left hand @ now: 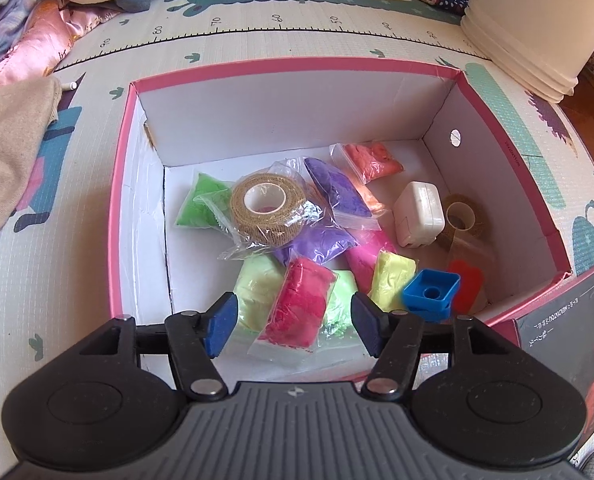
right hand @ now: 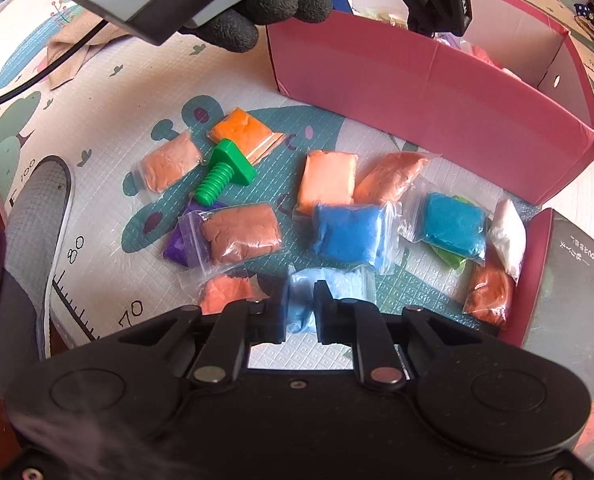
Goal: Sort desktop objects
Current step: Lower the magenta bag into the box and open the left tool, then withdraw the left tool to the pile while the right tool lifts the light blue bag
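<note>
My left gripper point(left hand: 293, 320) is open and empty, held above the near edge of the pink cardboard box point(left hand: 297, 66). Inside lie several clay bags, a tan bandage roll point(left hand: 267, 208), a white charger point(left hand: 419, 214), a blue square piece point(left hand: 431, 290) and a red bag point(left hand: 299, 306) just below the fingers. My right gripper point(right hand: 300, 308) is shut on a light blue clay bag point(right hand: 303, 300) on the mat. Ahead lie a blue bag point(right hand: 347, 232), a brown bag point(right hand: 239, 232), orange bags and a green plastic bolt point(right hand: 225, 174). The box point(right hand: 417, 80) stands behind them.
A dark booklet point(right hand: 581, 300) lies at the right beside the box. A white bucket point(left hand: 537, 28) stands far right. Clothes point(left hand: 13, 128) are piled at the left on the play mat point(left hand: 257, 40). The gloved hand with the left gripper point(right hand: 257, 4) hangs over the box.
</note>
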Motion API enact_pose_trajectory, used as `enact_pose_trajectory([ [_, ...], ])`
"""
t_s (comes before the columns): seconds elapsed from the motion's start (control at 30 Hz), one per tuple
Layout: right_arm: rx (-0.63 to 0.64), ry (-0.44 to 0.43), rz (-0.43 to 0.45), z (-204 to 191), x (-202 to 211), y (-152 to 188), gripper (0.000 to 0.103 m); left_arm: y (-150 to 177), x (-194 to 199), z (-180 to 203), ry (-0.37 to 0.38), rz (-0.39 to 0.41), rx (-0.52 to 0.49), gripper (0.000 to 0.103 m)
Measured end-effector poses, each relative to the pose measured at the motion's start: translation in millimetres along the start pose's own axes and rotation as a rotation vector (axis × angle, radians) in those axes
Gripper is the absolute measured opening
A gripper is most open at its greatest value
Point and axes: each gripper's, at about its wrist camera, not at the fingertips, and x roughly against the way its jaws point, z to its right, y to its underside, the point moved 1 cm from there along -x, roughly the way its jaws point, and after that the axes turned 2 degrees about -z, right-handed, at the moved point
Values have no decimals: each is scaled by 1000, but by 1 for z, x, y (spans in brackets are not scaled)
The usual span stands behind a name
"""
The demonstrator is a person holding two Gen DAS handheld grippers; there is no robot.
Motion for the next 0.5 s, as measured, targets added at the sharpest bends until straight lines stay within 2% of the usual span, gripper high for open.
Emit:
enact_pose_trajectory([
  [0.13,4,15,9,2,9,1,13,2,16,4,-1,16,-12,64],
  [0.27,-55,24,-46,9,2,5,13,3,27,6,1,32,-14,64],
  [0.33,-75,33,-62,11,-3,8,35,4,31,6,1,40,-13,64],
  [0.37,-83,28,-60,11,-4,9,61,4,33,6,1,44,-13,64],
  [0.4,-91,24,-59,12,-5,9,69,4,34,6,1,48,-12,64],
  [0.5,-99,8,-72,13,-11,8,70,2,33,4,1,52,-7,64],
])
